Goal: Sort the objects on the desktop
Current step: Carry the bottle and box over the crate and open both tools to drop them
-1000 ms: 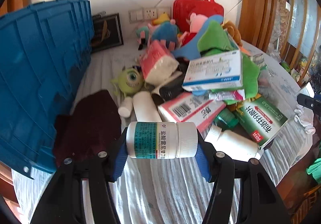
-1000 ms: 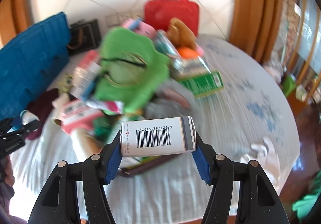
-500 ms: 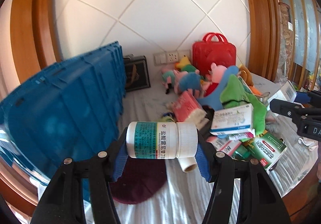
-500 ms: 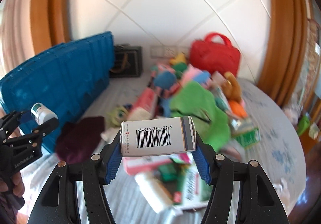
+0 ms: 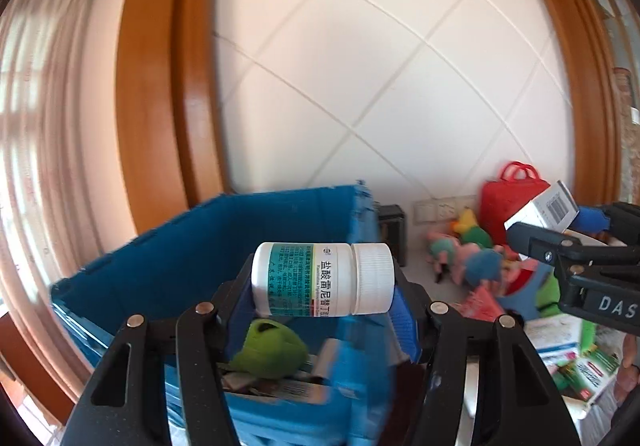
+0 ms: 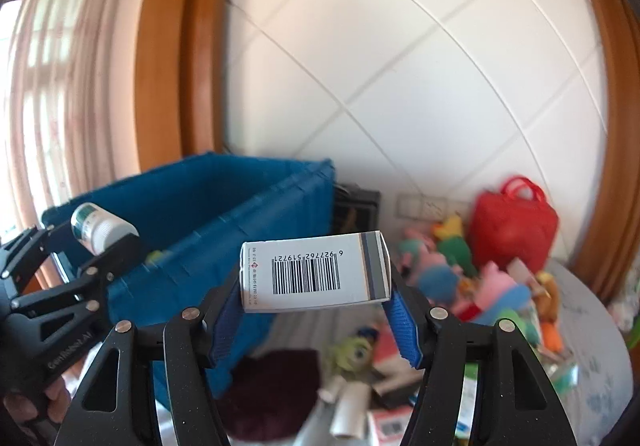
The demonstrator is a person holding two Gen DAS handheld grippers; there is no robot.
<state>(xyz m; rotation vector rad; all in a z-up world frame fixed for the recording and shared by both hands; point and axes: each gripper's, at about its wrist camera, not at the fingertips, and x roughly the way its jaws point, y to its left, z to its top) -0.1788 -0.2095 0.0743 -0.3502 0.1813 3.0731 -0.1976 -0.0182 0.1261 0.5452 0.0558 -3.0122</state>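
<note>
My left gripper [image 5: 322, 280] is shut on a white medicine bottle [image 5: 322, 279] with a teal label, held sideways above the open blue crate [image 5: 188, 246]. Inside the crate lie a green toy [image 5: 270, 348] and some packets. The right gripper [image 6: 315, 274] is shut on a small white box [image 6: 315, 274] with a barcode, held level to the right of the crate [image 6: 208, 214]. Each gripper shows in the other's view: the right one with its box [image 5: 554, 206] and the left one with its bottle [image 6: 102, 228].
Plush toys [image 6: 460, 270], a red bag [image 6: 514, 216] and wall sockets [image 6: 424, 204] sit at the back of the cloth-covered table [image 6: 596, 350]. A dark red cloth [image 6: 272, 390], white bottles [image 6: 352, 410], a green one-eyed toy [image 6: 352, 354] and medicine boxes [image 5: 576, 362] lie near the crate.
Both grippers rose and swung left toward the blue crate, each keeping its grip. The left one now looks into the crate from above; the pile of objects slid down and right.
</note>
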